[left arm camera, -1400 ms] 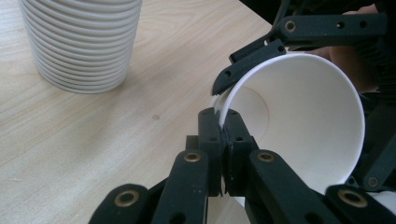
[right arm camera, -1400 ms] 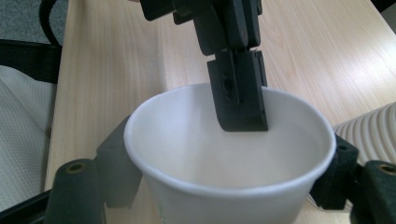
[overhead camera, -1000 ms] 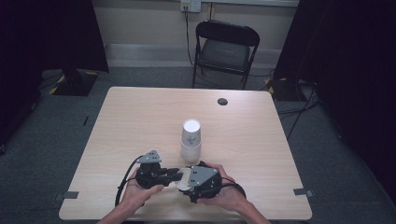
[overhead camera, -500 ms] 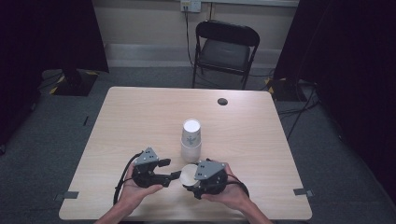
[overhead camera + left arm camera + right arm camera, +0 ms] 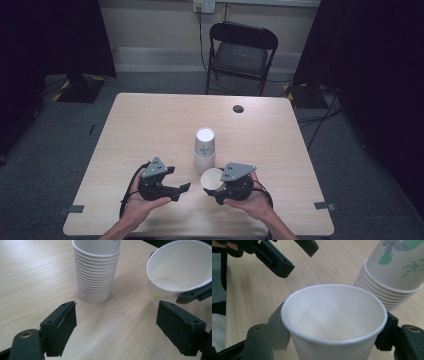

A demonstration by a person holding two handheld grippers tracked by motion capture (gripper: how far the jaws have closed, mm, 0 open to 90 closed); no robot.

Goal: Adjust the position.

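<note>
Stack of cups (image 5: 205, 149) stands upside down mid-table (image 5: 150, 125), single cup (image 5: 212, 179) just before it, clamped between the jaws of the right gripper (image 5: 212, 186), left gripper (image 5: 179, 185) to its left, apart; small disc (image 5: 238, 108) near the far edge, chair (image 5: 240, 55) behind.

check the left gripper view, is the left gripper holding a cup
No, the left gripper is open with bare table between its pads, while the single paper cup sits in the right gripper.
</note>
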